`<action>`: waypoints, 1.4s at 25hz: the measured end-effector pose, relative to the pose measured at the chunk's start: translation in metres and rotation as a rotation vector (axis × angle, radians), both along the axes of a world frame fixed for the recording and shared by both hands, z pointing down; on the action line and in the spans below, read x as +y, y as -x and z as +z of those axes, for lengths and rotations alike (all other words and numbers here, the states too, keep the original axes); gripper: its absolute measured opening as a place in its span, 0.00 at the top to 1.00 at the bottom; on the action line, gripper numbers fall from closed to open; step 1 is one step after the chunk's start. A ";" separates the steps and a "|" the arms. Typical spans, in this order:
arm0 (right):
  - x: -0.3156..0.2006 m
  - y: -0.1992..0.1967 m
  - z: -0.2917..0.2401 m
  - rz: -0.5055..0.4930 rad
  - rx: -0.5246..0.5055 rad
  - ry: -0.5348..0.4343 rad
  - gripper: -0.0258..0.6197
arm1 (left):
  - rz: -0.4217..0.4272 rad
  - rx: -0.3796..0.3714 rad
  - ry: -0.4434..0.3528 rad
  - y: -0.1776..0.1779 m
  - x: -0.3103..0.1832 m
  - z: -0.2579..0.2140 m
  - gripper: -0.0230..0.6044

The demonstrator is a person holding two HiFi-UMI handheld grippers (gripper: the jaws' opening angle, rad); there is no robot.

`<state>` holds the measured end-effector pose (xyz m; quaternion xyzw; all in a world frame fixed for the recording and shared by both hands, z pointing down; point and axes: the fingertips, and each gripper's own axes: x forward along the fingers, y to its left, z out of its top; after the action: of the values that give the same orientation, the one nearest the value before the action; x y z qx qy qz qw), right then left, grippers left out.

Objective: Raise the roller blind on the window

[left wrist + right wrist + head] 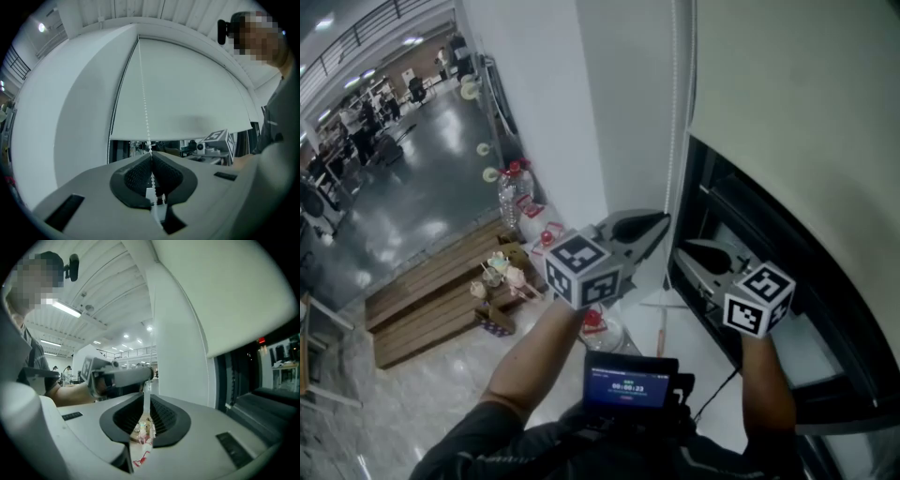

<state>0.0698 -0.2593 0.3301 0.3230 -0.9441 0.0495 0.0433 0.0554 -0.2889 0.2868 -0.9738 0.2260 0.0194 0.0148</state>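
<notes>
Roller blind [797,94]: plain off-white fabric, flat, no creases. Partly down. It covers the upper part of the window [769,248]. The bottom hem is straight, and in the left gripper view it runs level across the frame.

Window: dark frame. A dark uncovered band shows under the hem in all three views.

Bead chain [144,93]: small white beads, one straight taut run. It drops from the blind's top left corner, in front of the fabric near its left edge. The lower end is pinched between the closed pads of the left tongs [151,157], just below hem level.

A second beaded line [114,112] follows the blind's left edge.
</notes>
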 end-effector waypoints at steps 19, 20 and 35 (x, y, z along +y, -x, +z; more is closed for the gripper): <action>-0.014 0.028 -0.127 -0.076 -0.111 -0.189 0.95 | 0.067 0.024 -0.002 -0.004 0.026 -0.003 0.96; -0.015 0.027 -0.127 -0.070 -0.118 -0.188 0.95 | 0.067 0.024 -0.004 -0.004 0.025 -0.002 0.95; -0.021 0.016 -0.056 -0.023 -0.155 -0.054 0.96 | 0.109 -0.029 0.132 -0.019 0.023 0.073 0.96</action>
<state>0.0539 -0.2803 0.2738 0.3083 -0.9493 0.0482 -0.0380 0.0740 -0.2662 0.3596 -0.9837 0.1732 -0.0087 -0.0474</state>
